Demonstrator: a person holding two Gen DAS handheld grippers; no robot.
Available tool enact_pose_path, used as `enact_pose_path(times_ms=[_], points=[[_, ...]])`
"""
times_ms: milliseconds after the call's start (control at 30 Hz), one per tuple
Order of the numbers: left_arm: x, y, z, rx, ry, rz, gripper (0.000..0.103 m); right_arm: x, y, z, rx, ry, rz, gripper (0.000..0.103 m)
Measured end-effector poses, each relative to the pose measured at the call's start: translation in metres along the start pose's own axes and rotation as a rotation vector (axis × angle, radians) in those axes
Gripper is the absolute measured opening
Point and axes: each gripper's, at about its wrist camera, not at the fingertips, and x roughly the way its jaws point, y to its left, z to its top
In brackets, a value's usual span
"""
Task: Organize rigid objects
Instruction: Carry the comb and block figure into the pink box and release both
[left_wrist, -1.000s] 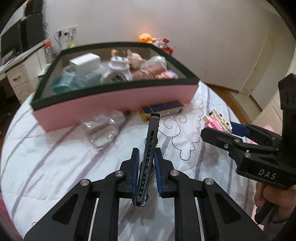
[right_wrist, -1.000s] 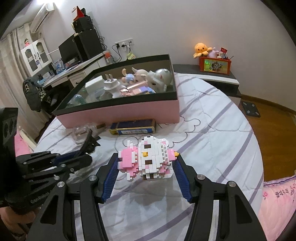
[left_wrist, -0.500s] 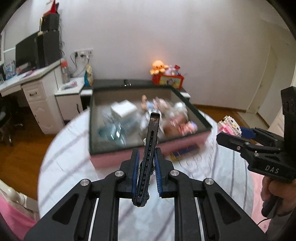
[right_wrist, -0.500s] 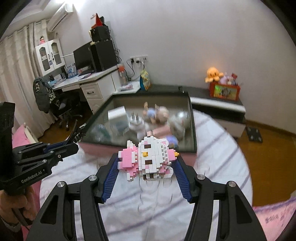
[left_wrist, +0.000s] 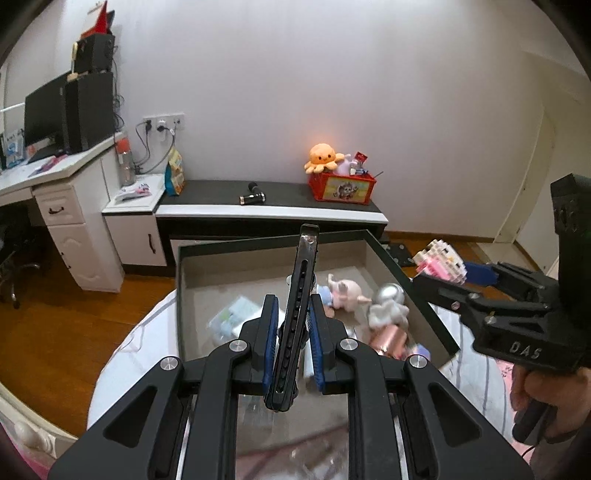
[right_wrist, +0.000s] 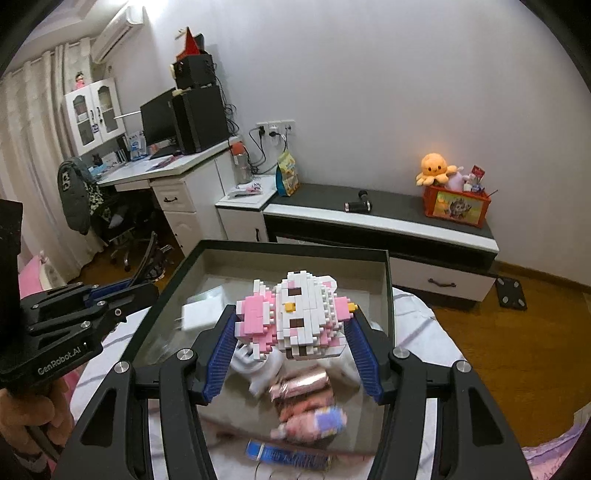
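Two fisheye cameras, one behind each gripper's fingers, look steeply down and forward over the open dark-rimmed rectangular box (left_wrist: 406, 284) on the bed. The left wrist view sits near the box's front left; the right wrist view hangs close over its front edge (right_wrist: 295, 246). Both share the box interior, the low black-topped white cabinet (left_wrist: 269, 206) (right_wrist: 388, 214) beyond the box, and the orange plush octopus (left_wrist: 320, 157) (right_wrist: 434, 168).

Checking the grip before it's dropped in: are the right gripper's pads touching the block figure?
Touching. The right wrist view shows both blue pads pressed against the block figure.
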Motion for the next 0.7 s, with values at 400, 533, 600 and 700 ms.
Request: enact_pose_path(times_ms=[400, 533, 600, 700], points=[[0.045, 0.001, 0.005, -0.019, 0.062, 0.014, 0.073, 0.046, -0.023, 0.001, 0.062, 0.047, -0.008, 0.088], [0.023, 0.005, -0.001, -0.030, 0.003, 0.062, 0.096, 0.039, -0.029, -0.003, 0.101, 0.041, -0.024, 0.089], [0.010, 0.008, -0.004, -0.042, -0.020, 0.074, 0.100, 0.030, -0.032, -0.005, 0.118, 0.028, -0.040, 0.098], [-0.014, 0.011, -0.011, -0.056, -0.053, 0.094, 0.102, 0.010, -0.033, -0.007, 0.142, -0.004, -0.040, 0.103]])
